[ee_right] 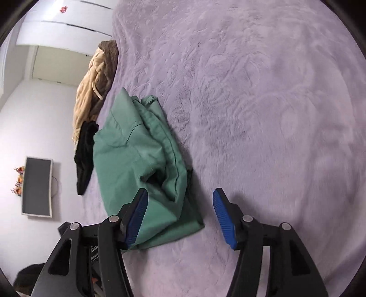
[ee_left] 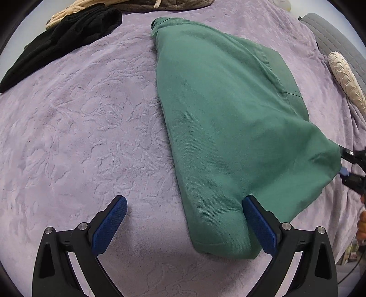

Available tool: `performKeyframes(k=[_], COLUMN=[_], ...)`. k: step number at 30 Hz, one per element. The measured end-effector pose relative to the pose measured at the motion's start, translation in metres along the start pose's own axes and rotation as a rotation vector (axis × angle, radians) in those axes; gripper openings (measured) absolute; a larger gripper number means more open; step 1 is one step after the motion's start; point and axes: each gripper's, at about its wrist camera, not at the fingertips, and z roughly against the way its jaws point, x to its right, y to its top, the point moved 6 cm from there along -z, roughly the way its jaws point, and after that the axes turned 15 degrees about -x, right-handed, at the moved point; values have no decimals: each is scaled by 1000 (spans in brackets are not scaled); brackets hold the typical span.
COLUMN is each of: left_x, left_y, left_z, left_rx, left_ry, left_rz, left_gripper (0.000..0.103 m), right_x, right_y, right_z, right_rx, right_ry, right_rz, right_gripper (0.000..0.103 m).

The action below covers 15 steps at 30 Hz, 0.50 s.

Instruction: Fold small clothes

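Black crumpled garment [ee_left: 61, 38] and beige knit piece [ee_left: 68, 12] sit at the far left of the lilac embossed plush bed cover [ee_left: 80, 137], probably parked there out of the way. Green cotton folded garment [ee_left: 224, 128] lies mid-bed, lengthwise, one layer doubled over. Left hand-held gripper [ee_left: 184, 225] is released, jaws wide, straddling the near hem, likely to pinch it. Right hand-held gripper [ee_right: 180, 217] is also released, jaws spread over the garment's corner, looks lined up for the next fold.
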Motion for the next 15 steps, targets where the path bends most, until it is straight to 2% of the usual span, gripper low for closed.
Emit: performKeyframes(k=[3,7,8,9,10,12,15], left_x=[-4,-3,-3,-3,-3,-4,-5], left_y=[2,1,1,1,1,2,4], left_z=[-2,-3,-2,-2,-1,3,11], left_rx=[-17,-19,-19,-20,-22,-27,-32], left_ry=[-24,-22,-22,-22,-22,-20,-19], left_rz=[15,9,10,10,11,7,-18], left_gripper=[102,102,102,102,102,101,101], right_x=[-2,-14,-16,-19,-20,-29,-48], right_y=[-30,-33,-29,-24,-20,-17,-25], right_z=[-5,-50,-63,-74,-84,-90,-73], right_rx=[-19,-108,-118,-124,-135,-145,-127], right_ry=[157,236,246,248,249,237,204], right_rz=[-76,-96,-111,-128,-149,-153,-77], right_gripper=[64,64,58,29,9,7,6])
